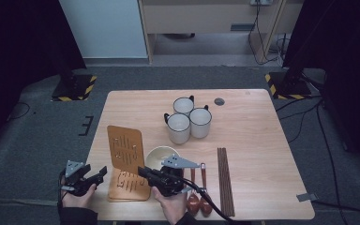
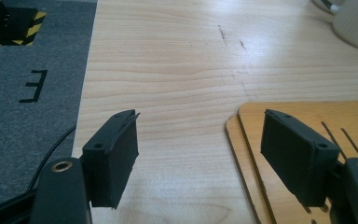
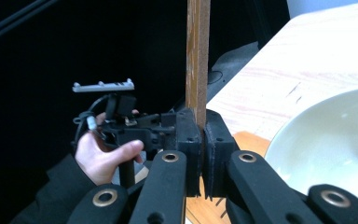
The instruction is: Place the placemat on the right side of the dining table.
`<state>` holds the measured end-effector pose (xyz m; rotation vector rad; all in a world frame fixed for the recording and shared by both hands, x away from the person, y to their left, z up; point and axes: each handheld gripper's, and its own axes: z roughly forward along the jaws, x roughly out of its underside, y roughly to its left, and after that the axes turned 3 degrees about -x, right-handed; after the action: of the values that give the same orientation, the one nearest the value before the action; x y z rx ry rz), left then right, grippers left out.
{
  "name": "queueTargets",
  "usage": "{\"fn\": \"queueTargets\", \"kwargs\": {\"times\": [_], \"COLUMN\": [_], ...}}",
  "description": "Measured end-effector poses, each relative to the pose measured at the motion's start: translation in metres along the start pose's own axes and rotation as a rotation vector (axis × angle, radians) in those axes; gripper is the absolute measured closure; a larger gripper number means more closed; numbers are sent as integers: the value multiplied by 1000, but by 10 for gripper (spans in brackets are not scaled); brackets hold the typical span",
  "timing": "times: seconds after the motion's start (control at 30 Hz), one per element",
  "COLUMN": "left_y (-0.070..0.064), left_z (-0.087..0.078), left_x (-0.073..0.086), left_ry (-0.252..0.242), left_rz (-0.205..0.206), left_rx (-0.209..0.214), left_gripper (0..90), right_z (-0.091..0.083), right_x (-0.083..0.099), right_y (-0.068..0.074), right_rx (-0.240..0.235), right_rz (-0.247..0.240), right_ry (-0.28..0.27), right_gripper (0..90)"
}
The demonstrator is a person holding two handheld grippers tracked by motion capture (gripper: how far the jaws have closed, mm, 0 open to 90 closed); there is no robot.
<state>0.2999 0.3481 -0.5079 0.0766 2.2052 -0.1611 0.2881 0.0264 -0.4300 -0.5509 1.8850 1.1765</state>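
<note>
A thin orange-brown wooden board (image 1: 125, 149) with cut slots stands upright on edge, tilted a little. My right gripper (image 1: 141, 171) is shut on its lower right corner. In the right gripper view the board's edge (image 3: 197, 56) rises straight up from between the closed jaws of my right gripper (image 3: 201, 128). Two more such boards (image 1: 130, 186) lie stacked flat beneath it near the table's front edge. My left gripper (image 1: 97, 176) is open just left of that stack. In the left gripper view my left gripper (image 2: 200, 128) holds nothing, and the stack (image 2: 261, 121) sits under its right jaw.
A cream bowl (image 1: 158, 154) sits just behind my right gripper. Three white mugs (image 1: 190, 119) cluster at the table's centre. Dark chopsticks (image 1: 225, 180) and two brown spoons (image 1: 198, 199) lie at the front right. The table's left edge (image 2: 86, 93) borders grey carpet.
</note>
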Motion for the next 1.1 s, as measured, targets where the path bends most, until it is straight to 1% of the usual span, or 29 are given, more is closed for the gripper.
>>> {"fn": "queueTargets", "kwargs": {"times": [0.13,0.3,0.33,0.4,0.6,0.7,0.77,0.87,0.9,0.97,1.1], "left_y": [-3,-3,-3,-3,-5,-7,-9,-11,-11,-13,-15], "left_z": [7,13,15,20,28,34,40,45,45,50,57], "left_x": [-2,-5,-5,-7,-12,-16,-19,-21,-21,-22,-26], "left_ry": [12,20,23,34,35,38,43,54,54,60,69], "left_rz": [13,19,17,21,24,26,33,48,48,55,55], "left_rx": [-4,-18,-20,-28,-31,-32,-28,-34,-34,-37,-37], "left_gripper": [262,252,249,245,238,234,231,228,225,224,220], "right_z": [-8,-14,-17,-20,-27,-31,-34,-39,-40,-44,-49], "right_x": [-10,-16,-19,-21,-27,-31,-33,-35,-36,-38,-41], "right_y": [-2,-3,-4,-5,-8,-10,-13,-16,-17,-19,-22], "right_rx": [-1,1,1,0,-7,-9,-3,1,2,2,3], "right_rz": [-7,-11,-9,-7,-3,-2,-1,-2,-4,0,-2], "right_ry": [-25,-36,-43,-51,-67,-70,-71,-74,-76,-81,-91], "right_gripper": [872,872,872,872,872,872,872,872,872,872,871]}}
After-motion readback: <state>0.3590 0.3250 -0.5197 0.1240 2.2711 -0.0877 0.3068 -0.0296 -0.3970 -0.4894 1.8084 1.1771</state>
